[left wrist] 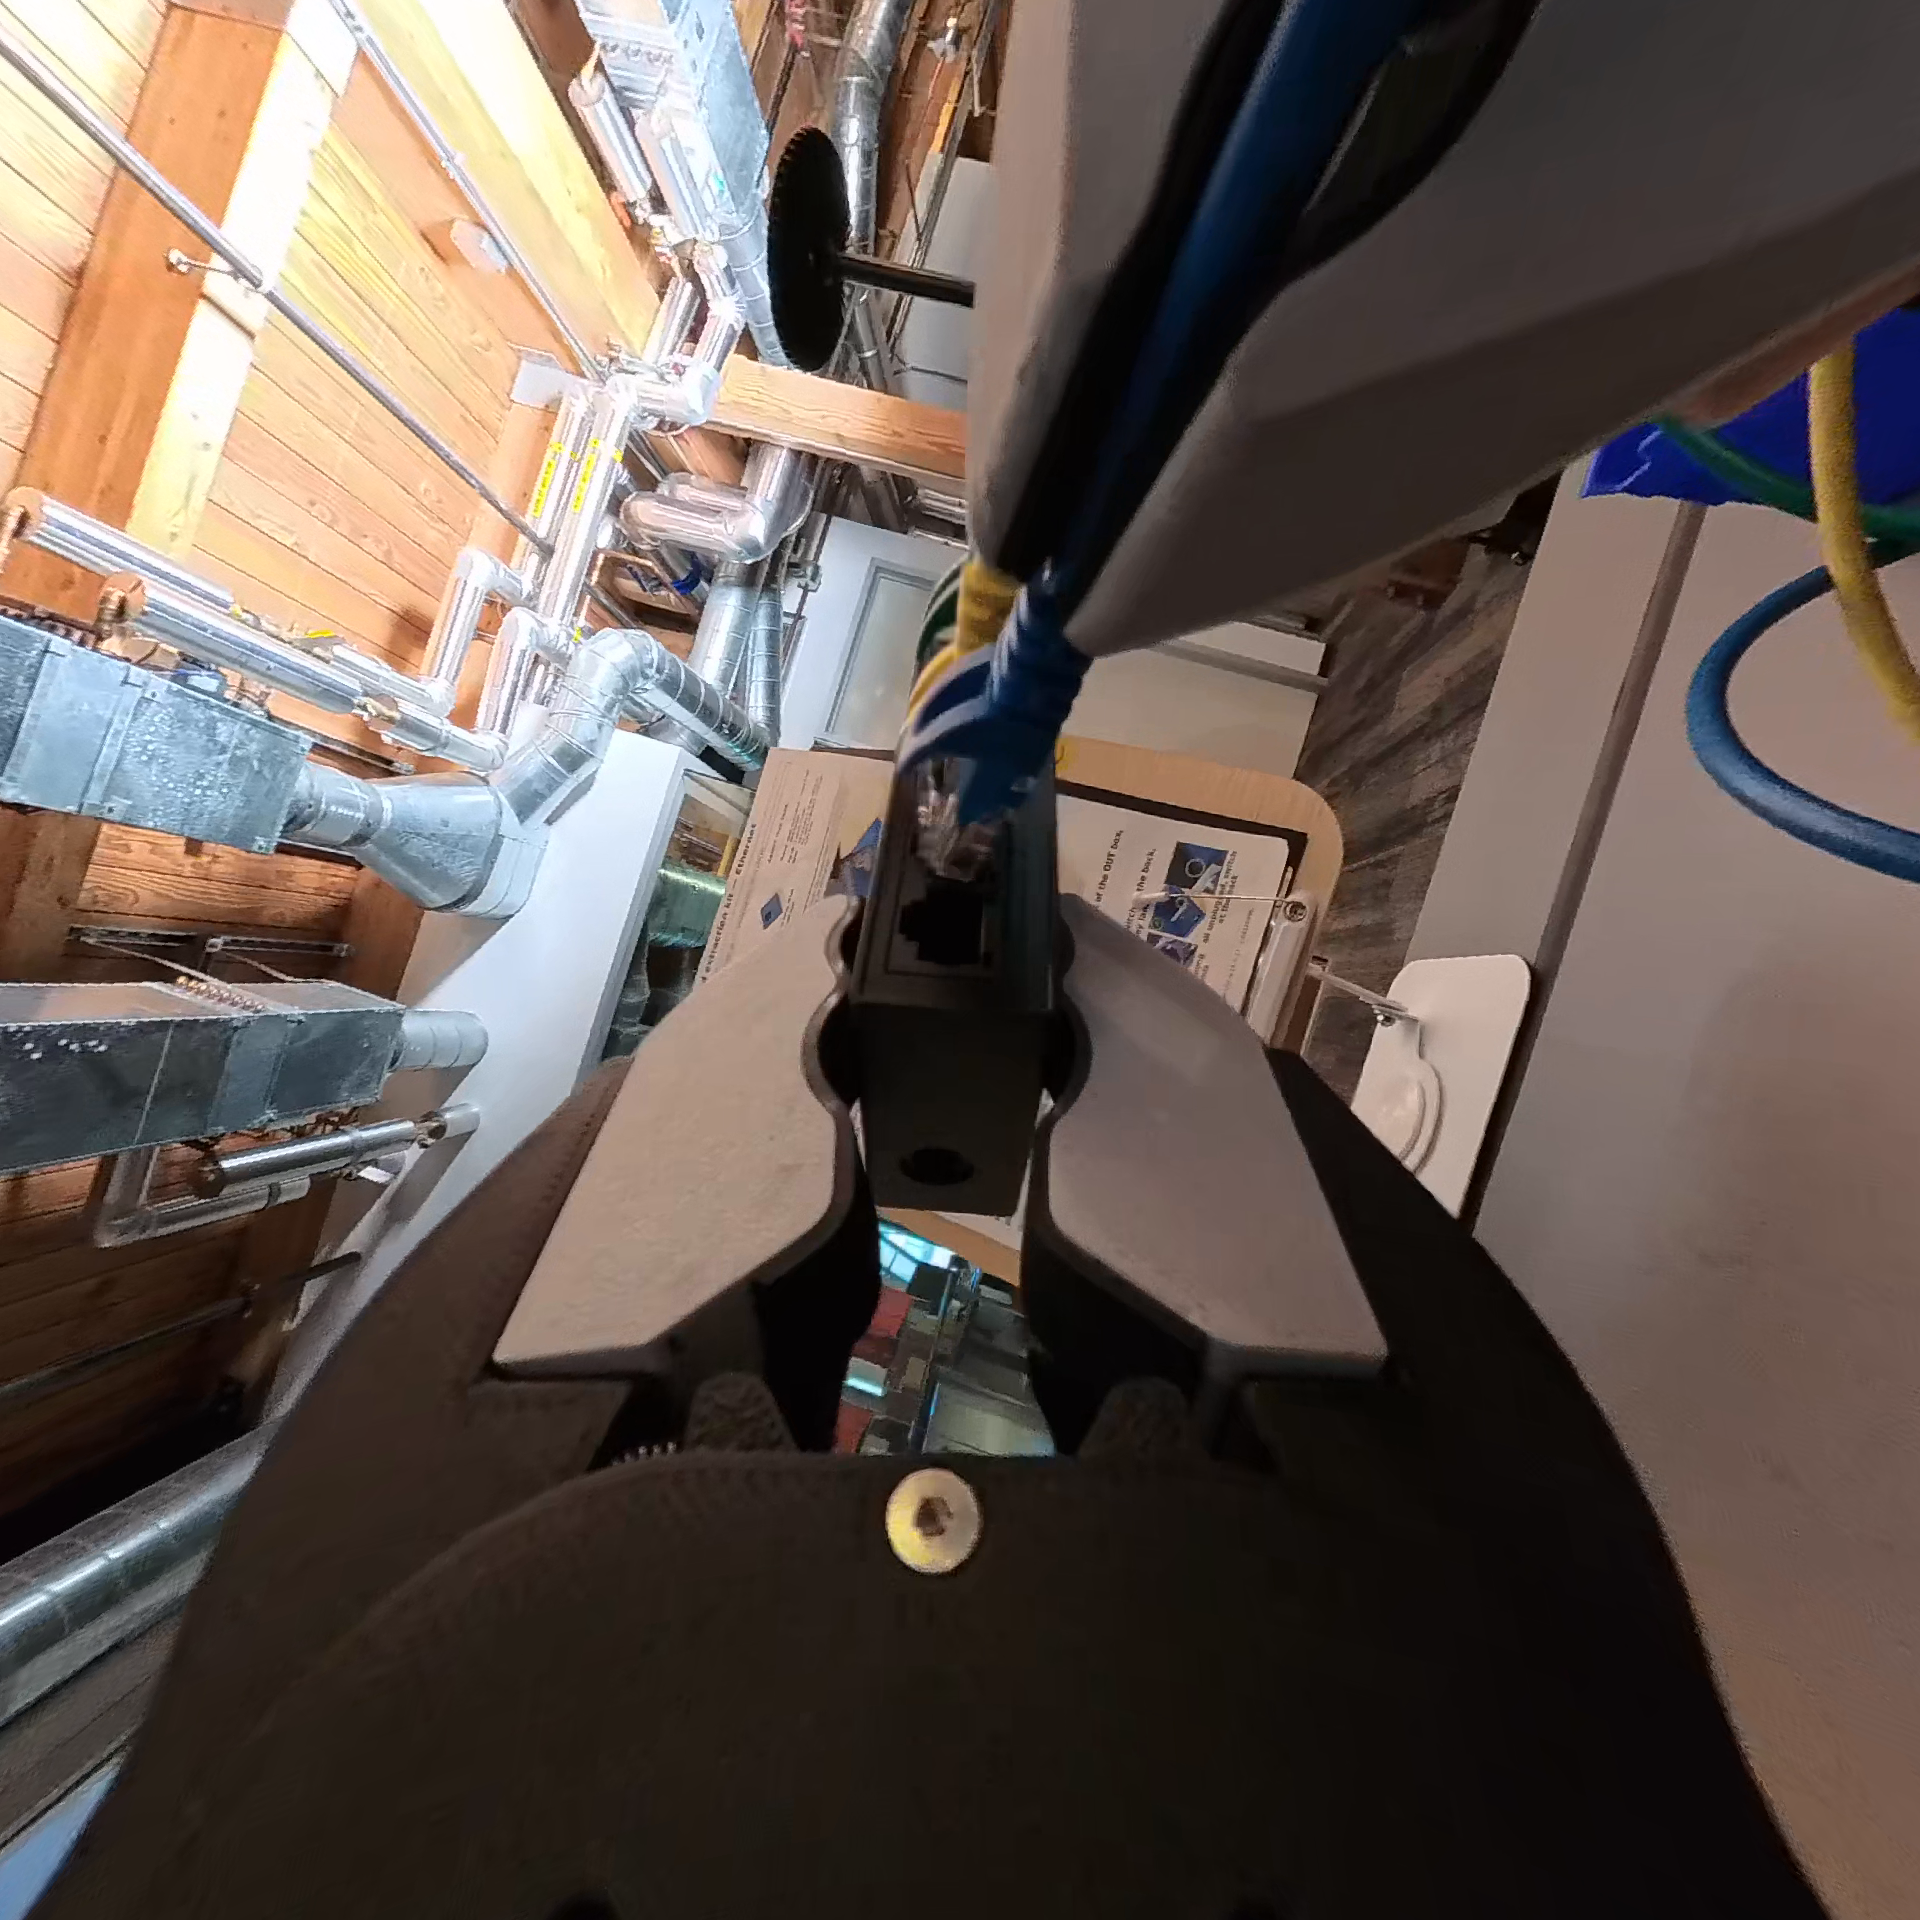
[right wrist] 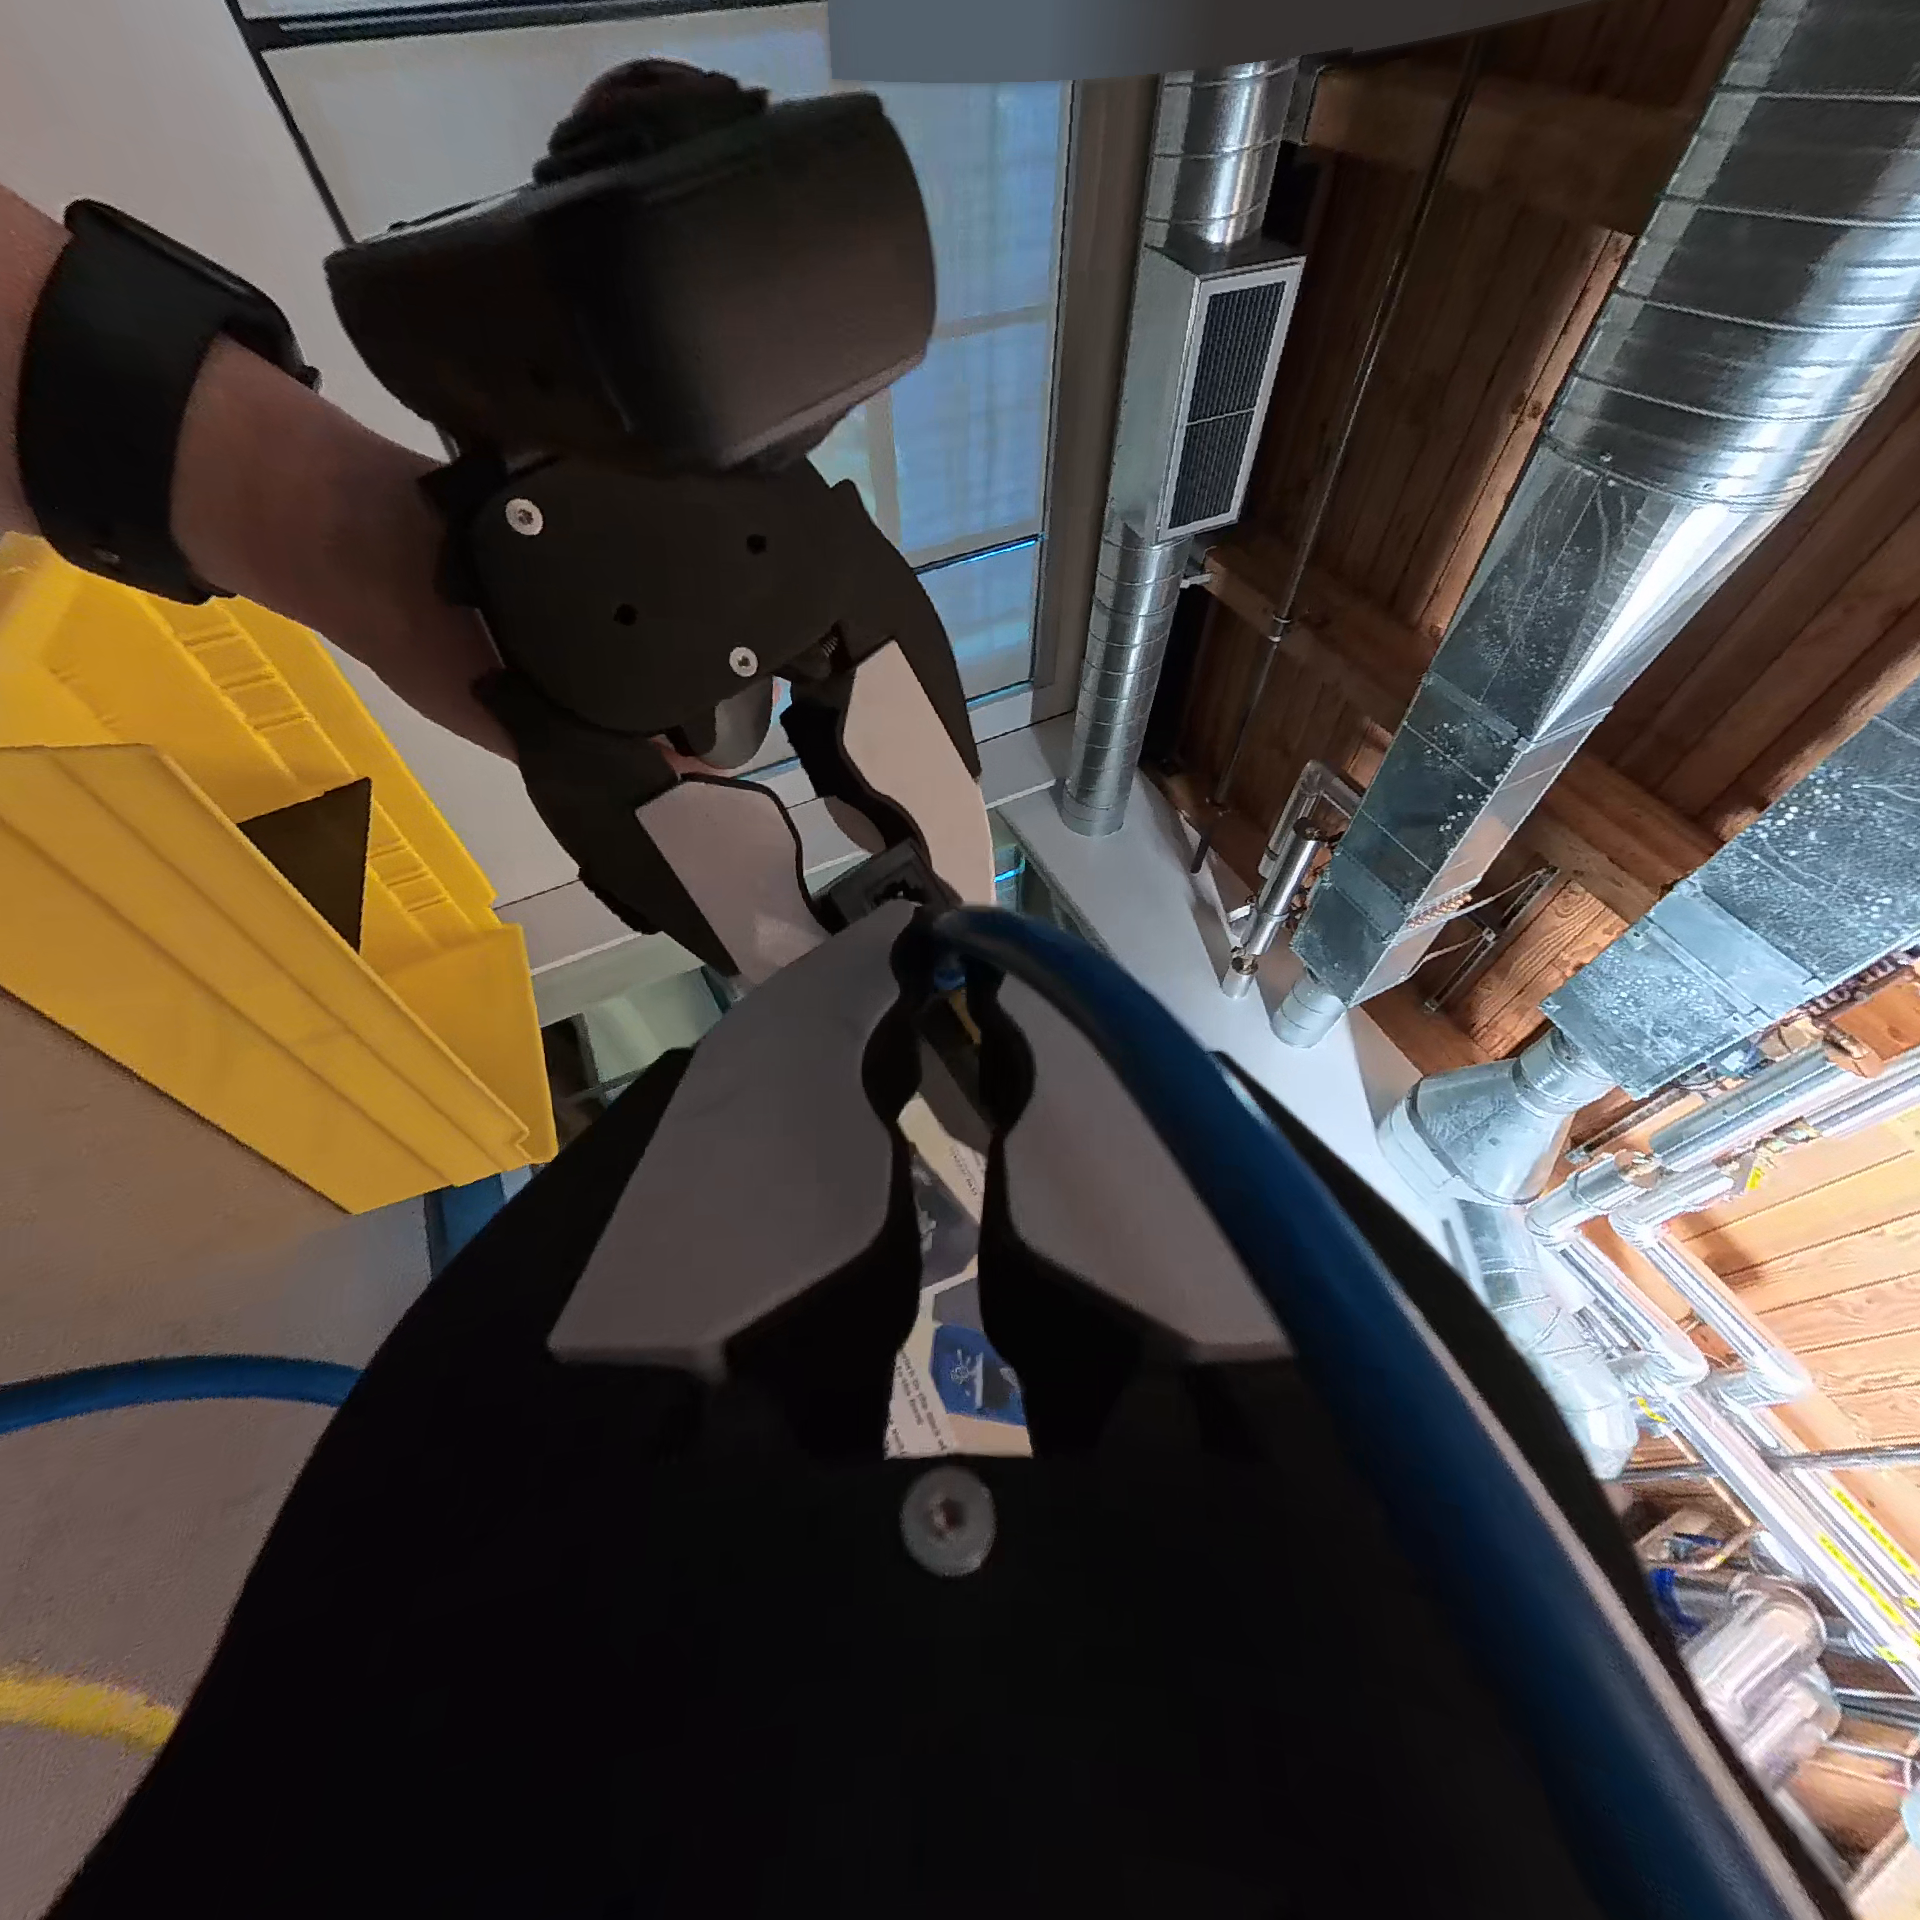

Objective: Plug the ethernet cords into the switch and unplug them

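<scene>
Two close, upward-tilted wrist views, facing, sharing the switch.

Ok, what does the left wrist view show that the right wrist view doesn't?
Only the left wrist view shows the switch's port face close up: an empty port near the camera, the blue cord's plug at the next one, plus a yellow cord and a green cord.

Only the right wrist view shows the yellow bin and the person's wrist with a black watch.

Both show the left gripper shut on the switch, the right gripper holding the blue cord, and the ceiling ducts.
</scene>
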`<state>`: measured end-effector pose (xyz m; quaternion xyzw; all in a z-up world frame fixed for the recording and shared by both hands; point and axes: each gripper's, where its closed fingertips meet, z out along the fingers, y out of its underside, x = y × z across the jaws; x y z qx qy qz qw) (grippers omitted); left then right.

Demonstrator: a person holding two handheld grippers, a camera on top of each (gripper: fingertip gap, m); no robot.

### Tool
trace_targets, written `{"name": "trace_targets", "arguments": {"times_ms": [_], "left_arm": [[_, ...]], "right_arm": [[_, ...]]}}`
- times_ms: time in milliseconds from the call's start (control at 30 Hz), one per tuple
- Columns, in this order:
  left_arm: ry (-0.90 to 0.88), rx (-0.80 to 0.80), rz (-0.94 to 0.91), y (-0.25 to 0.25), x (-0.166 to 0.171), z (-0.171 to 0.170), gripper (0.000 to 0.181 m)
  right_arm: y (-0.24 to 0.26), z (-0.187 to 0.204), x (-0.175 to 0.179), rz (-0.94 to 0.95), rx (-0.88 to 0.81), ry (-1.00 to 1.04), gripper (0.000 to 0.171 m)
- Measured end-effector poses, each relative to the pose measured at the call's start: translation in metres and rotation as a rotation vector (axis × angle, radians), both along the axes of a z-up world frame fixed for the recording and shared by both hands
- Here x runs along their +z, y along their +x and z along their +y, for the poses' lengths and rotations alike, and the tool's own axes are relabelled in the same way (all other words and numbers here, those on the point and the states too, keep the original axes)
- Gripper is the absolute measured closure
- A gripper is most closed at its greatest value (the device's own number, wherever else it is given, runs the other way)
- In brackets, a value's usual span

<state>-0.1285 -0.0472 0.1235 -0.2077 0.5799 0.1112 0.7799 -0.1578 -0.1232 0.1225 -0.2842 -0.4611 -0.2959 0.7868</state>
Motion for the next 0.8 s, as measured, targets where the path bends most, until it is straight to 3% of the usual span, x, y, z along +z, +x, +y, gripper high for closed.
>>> {"name": "trace_targets", "arguments": {"times_ms": [33, 333, 800], "left_arm": [[0.008, 0.004, -0.008, 0.0, 0.001, 0.0, 0.153], [0.099, 0.057, -0.095, -0.006, 0.014, -0.005, 0.153], [0.16, 0.238, -0.215, -0.009, 0.026, 0.007, 0.152]], "right_arm": [[0.0, 0.0, 0.0, 0.005, 0.003, -0.01, 0.163], [0.005, 0.001, 0.011, 0.094, 0.051, -0.104, 0.164], [0.022, 0.018, 0.024, 0.628, 0.24, -0.441, 0.164]]}}
